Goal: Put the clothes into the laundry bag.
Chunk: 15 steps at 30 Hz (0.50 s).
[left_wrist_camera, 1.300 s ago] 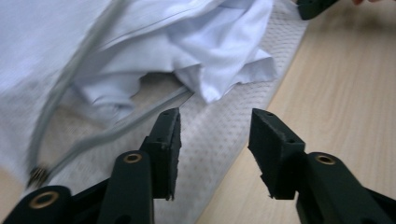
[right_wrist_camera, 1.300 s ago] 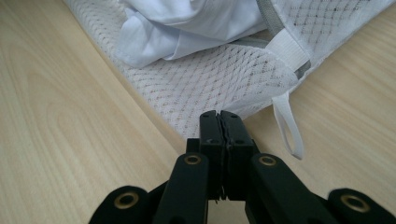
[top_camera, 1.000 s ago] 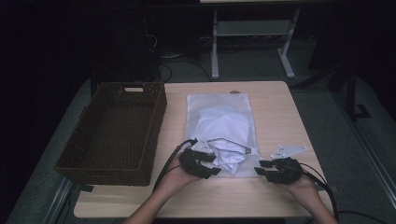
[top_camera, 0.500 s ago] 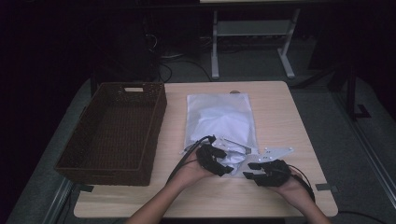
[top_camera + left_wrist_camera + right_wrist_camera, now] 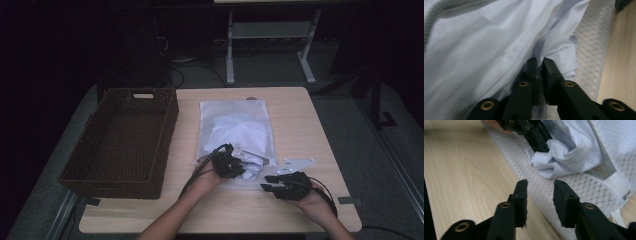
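**White cloth pinched at mesh bag mouth**

Wood table (image 5: 310, 125) carries everything. Brown wicker basket (image 5: 120, 135) sits at left, well apart. White mesh laundry bag (image 5: 235, 125) lies flat mid-table, mouth toward the person. Crumpled white garment (image 5: 486, 50) spills from that mouth. Left gripper (image 5: 539, 65) jaws just closed, pinching a garment fold. Right gripper (image 5: 540, 195) jaws part-open over the bag's edge, just closing, gripping nothing.

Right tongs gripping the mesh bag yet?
No: in the right gripper view the right tongs stand open above the mesh bag, pads clear of it.
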{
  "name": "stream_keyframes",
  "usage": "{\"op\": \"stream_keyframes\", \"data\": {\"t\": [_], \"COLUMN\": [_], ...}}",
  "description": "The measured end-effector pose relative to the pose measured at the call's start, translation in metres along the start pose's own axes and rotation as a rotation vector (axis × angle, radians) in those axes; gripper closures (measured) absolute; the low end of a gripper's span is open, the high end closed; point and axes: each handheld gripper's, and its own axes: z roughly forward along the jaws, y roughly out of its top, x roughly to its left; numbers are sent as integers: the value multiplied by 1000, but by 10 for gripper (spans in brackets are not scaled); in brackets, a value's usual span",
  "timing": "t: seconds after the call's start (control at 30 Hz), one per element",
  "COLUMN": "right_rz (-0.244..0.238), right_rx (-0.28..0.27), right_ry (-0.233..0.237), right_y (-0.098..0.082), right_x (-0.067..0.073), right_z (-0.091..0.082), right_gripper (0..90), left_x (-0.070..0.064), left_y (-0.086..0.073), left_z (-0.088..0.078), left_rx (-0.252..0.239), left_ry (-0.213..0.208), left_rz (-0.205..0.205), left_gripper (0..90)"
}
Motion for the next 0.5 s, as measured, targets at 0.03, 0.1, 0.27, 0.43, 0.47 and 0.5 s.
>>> {"op": "stream_keyframes", "data": {"t": [0.03,0.1,0.27,0.43,0.47,0.5], "right_rz": [-7,-11,-44,-76,-82,-84], "right_rx": [0,3,6,27,33,40], "right_ry": [11,16,53,53,47,43], "right_y": [2,4,14,27,29,31], "right_x": [2,4,13,21,22,23], "right_z": [3,6,21,43,47,52], "right_gripper": [704,731,851,895,896,896], "left_x": [0,1,5,7,8,8], "left_y": [0,1,4,6,6,6], "left_z": [-1,-6,-19,-25,-25,-25], "left_rx": [-4,-25,-70,-87,-88,-90], "left_ry": [-1,0,4,9,13,13], "left_rz": [-1,-11,-29,-45,-44,-50], "left_gripper": [867,869,872,872,872,872]}}
